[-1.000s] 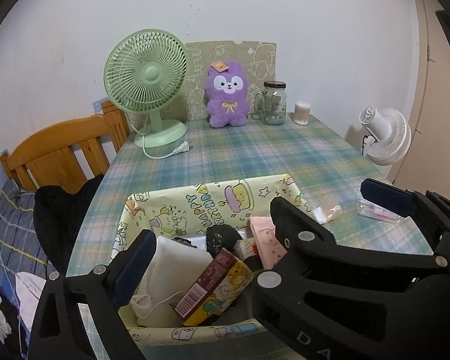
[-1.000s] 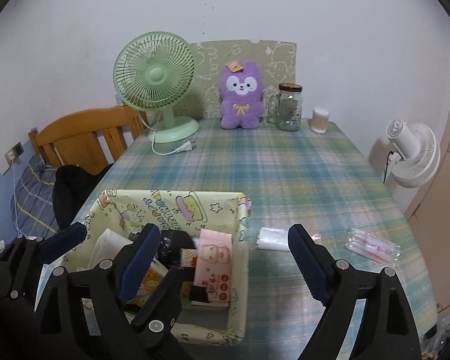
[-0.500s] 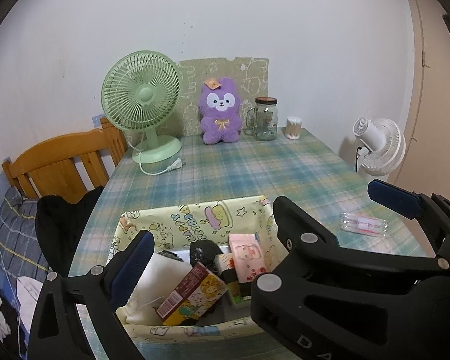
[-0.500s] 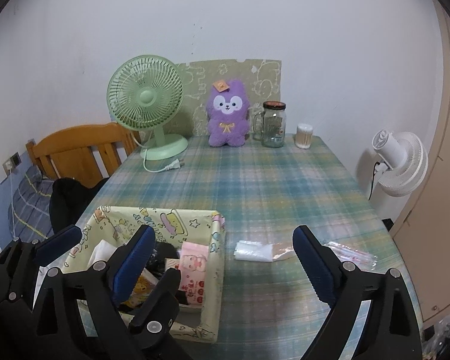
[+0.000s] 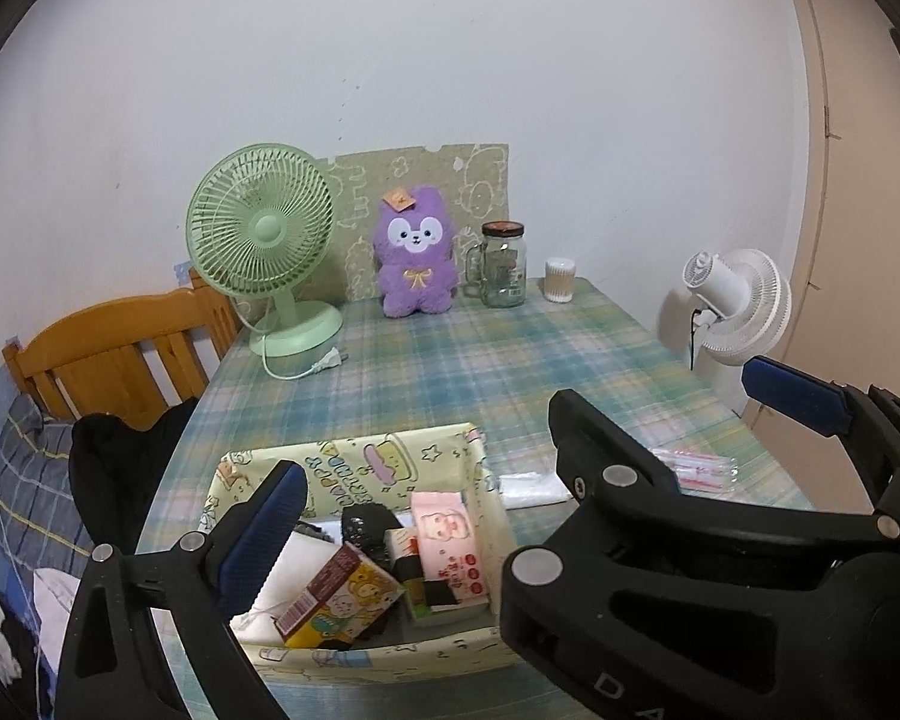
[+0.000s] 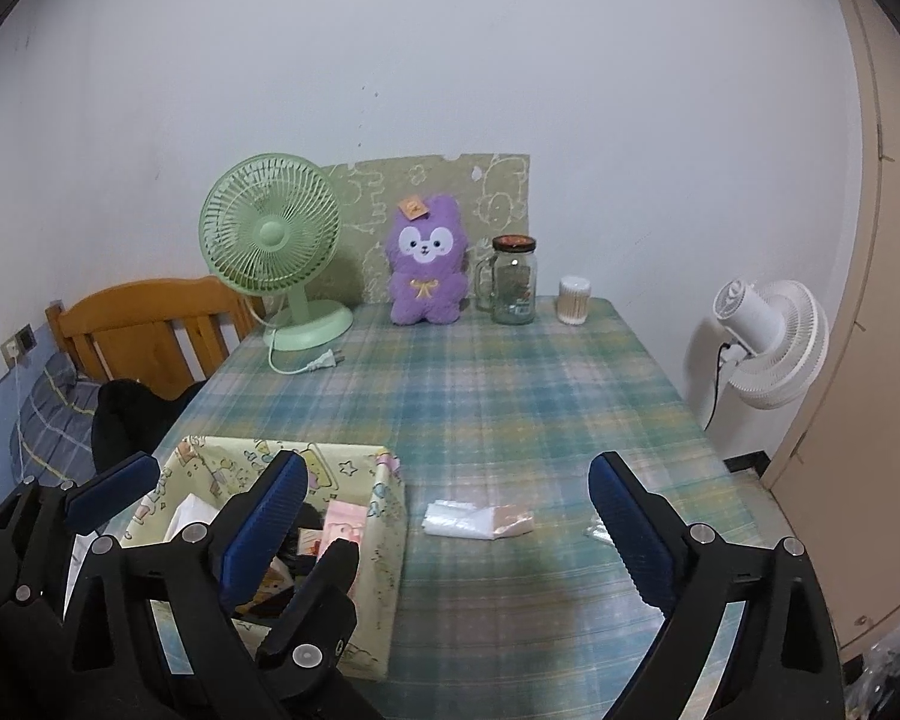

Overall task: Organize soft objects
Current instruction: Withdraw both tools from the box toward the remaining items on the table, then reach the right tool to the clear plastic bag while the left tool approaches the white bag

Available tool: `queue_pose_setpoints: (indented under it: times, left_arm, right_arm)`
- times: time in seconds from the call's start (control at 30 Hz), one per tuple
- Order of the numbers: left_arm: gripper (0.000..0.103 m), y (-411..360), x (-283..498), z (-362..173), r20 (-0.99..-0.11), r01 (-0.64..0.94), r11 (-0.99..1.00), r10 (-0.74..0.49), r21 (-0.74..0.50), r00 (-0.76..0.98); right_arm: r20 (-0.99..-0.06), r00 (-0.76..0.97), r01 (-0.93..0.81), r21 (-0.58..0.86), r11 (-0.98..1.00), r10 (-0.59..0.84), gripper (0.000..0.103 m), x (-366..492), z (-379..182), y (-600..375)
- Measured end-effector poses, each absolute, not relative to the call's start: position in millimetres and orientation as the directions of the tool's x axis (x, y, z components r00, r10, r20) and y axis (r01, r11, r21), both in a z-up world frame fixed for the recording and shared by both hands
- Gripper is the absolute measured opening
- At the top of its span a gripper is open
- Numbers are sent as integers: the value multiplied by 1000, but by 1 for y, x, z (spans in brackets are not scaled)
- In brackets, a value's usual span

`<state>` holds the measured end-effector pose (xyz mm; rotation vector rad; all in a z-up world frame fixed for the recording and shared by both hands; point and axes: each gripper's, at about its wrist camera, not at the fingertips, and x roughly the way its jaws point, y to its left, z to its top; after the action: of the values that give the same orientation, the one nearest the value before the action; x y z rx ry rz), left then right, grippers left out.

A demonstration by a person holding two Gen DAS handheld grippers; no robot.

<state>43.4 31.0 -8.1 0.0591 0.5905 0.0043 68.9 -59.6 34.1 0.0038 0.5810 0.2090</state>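
Currently | right gripper [image 6: 444, 516] spread, jaws just opening, nothing pinched | left gripper [image 5: 411, 474] spread | cartoon-print box [image 6: 384, 546] of soft packets lower left | plastic packet [image 6: 477, 521] lying between right jaws | purple plush [image 6: 427, 261] upper centre, between green fan [image 6: 270, 237] and glass jar [image 6: 513, 279]

- I read "D A" in pale letters on the right gripper's [image 5: 678, 420] black frame.
- The yellow box's [image 5: 354, 468] inner wall possibly says "HAPPY"; I can't confirm.
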Motion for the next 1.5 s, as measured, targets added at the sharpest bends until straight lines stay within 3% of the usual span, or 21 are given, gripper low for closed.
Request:
queue_pose_setpoints:
  times: [0.73,1.5]
  left_arm:
    - [101,-26,42,-2,-539,56,997,-22,47,842]
    - [101,-69,70,-46,-588,77,997,-67,-8,806]
  right_arm:
    - [-509,848,-131,69,989,148,99,62,42,-121]
    - [-570,812,-84,99,992,125,99,83,-3,-169]
